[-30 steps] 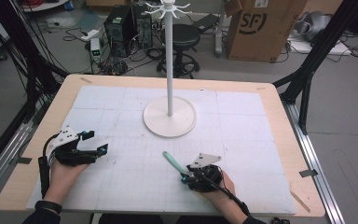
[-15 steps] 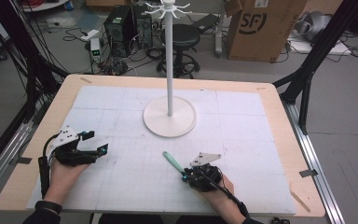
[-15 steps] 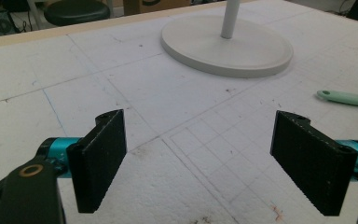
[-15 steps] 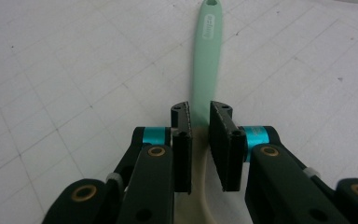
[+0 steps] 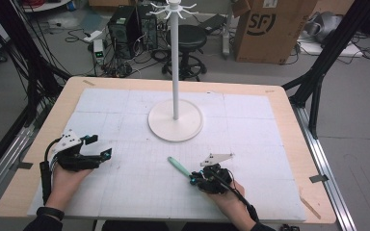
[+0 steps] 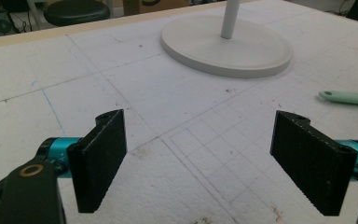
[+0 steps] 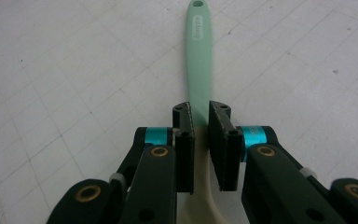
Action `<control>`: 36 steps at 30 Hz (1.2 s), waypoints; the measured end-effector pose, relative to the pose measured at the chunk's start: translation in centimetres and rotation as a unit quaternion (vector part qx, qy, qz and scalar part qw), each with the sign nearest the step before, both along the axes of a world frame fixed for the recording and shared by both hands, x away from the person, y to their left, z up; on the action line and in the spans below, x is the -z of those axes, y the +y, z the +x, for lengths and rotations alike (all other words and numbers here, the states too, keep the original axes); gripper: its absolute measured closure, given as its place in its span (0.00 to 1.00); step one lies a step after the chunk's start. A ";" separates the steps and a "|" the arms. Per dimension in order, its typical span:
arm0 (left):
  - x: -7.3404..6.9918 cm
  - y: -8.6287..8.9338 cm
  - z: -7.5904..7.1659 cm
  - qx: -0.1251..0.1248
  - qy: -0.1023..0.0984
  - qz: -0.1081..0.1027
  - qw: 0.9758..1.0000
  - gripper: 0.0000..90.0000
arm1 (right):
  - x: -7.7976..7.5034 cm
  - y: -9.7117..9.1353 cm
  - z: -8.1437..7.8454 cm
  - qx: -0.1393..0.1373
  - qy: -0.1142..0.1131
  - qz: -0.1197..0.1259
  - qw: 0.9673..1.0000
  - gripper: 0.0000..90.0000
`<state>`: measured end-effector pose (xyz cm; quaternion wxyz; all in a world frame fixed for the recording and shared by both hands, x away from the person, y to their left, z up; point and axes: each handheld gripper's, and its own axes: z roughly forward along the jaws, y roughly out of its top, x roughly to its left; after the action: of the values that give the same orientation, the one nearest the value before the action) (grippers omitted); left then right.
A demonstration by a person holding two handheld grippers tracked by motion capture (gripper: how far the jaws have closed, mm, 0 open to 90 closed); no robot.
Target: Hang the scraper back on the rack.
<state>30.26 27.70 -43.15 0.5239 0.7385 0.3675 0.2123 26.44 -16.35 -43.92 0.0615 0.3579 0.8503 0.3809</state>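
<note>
While the left gripper (image 6: pixel 200 163) gapes empty, the right gripper (image 7: pixel 200 122) clamps a mint handle (image 7: pixel 199 51).

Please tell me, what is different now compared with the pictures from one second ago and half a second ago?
Almost nothing visibly changed. The right gripper stays closed on the mint-green plastic handle, low over the white foam mat, at most shifted slightly. The left gripper stays open and idle at the left. The white hook stand with round base has not moved.
</note>
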 end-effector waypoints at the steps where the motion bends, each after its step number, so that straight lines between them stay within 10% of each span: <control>1: 0.0 0.0 0.0 0.000 0.000 0.000 1.000 0.21 | -0.1 -0.2 0.1 0.003 0.000 0.005 1.000 0.90; 15: -0.2 0.0 -0.1 0.001 -0.004 -0.012 1.000 0.21 | -5.9 -3.7 1.9 -0.008 -0.014 0.080 0.997 0.90; 25: -0.2 0.1 -0.1 0.002 -0.004 -0.017 1.000 0.21 | -15.4 -7.4 4.3 -0.018 -0.072 0.106 0.992 0.90; 36: -0.2 0.0 -0.1 0.006 0.000 -0.016 1.000 0.21 | -21.6 -8.1 6.3 -0.021 -0.090 0.114 0.989 0.90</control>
<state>30.20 27.73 -42.99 0.5368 0.7325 0.3659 0.2035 32.78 -24.42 -22.30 0.0887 0.3091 0.7994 0.5074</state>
